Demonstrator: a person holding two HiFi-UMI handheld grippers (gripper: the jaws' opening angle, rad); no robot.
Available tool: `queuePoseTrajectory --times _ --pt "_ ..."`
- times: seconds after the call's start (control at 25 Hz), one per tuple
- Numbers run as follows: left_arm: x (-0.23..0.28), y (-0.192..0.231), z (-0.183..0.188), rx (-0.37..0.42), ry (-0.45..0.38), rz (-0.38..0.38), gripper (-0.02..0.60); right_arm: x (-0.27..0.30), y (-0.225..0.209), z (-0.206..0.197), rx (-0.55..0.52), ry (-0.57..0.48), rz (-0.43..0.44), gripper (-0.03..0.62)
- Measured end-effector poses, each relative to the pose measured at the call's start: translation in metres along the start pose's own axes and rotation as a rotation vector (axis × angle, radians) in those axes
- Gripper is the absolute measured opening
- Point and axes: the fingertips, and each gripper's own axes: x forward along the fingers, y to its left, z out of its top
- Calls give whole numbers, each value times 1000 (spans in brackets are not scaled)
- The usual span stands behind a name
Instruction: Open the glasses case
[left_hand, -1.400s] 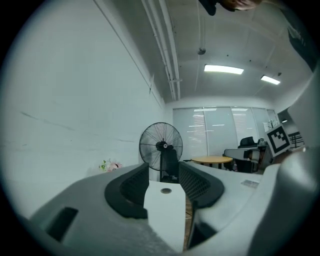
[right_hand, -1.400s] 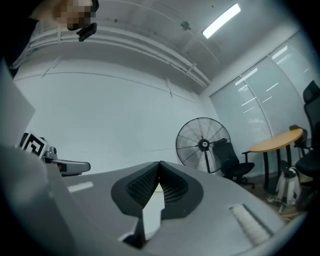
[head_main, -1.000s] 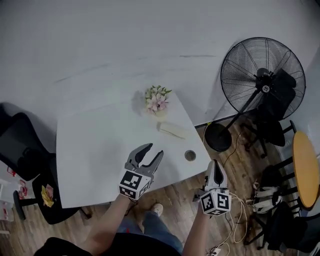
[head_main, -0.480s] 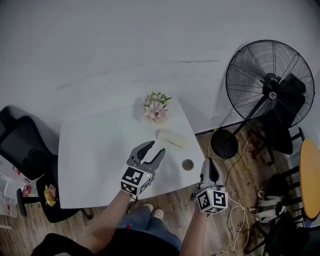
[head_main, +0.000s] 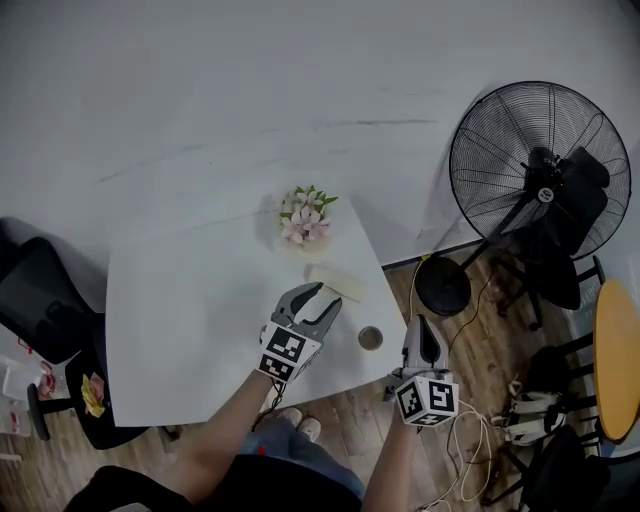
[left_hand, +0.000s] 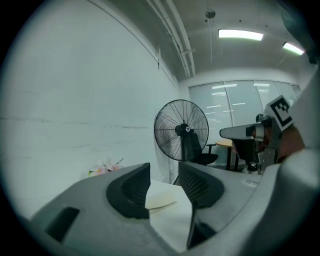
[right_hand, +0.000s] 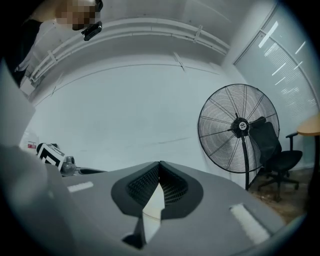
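Observation:
The cream glasses case (head_main: 343, 283) lies shut on the white table (head_main: 190, 310), in front of the flowers. My left gripper (head_main: 326, 298) is open, and its fingertips reach the case's near end. In the left gripper view the case (left_hand: 161, 197) shows low in the gap between the open jaws of the left gripper (left_hand: 164, 174); whether they touch it I cannot tell. My right gripper (head_main: 424, 335) hangs off the table's right corner, over the wooden floor. It is shut, and in the right gripper view the right gripper (right_hand: 160, 173) has its pads pressed together with nothing between them.
A small bunch of pink flowers (head_main: 304, 218) stands at the table's far edge. A round grey disc (head_main: 370, 338) sits near the right corner. A big black floor fan (head_main: 530, 165) and chairs stand at the right, and a black chair (head_main: 40, 300) at the left.
My left gripper has moved forward and to the right across the table, up to the near end of the case. The right gripper has hardly shifted.

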Motion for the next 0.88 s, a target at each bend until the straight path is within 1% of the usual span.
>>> queuePoseTrajectory --times 0.08,0.16,0.28,0.52,0.76,0.88 --pt "13 3 -9 34 33 -10 184 9 2 -3 -6 13 13 9" --pt "27 4 -22 84 74 -27 184 17 3 -8 -10 29 25 9" --pt "45 4 -38 181 132 -60 176 30 5 -16 -18 55 45 9" --pt "74 -5 -74 488 283 -152 176 45 8 -34 -21 108 80 9" --pt "102 -9 -113 832 427 -241 176 51 0 -47 -16 146 83 9" --pt "113 -11 -132 984 477 -290 172 53 -3 -52 -14 162 85 9"
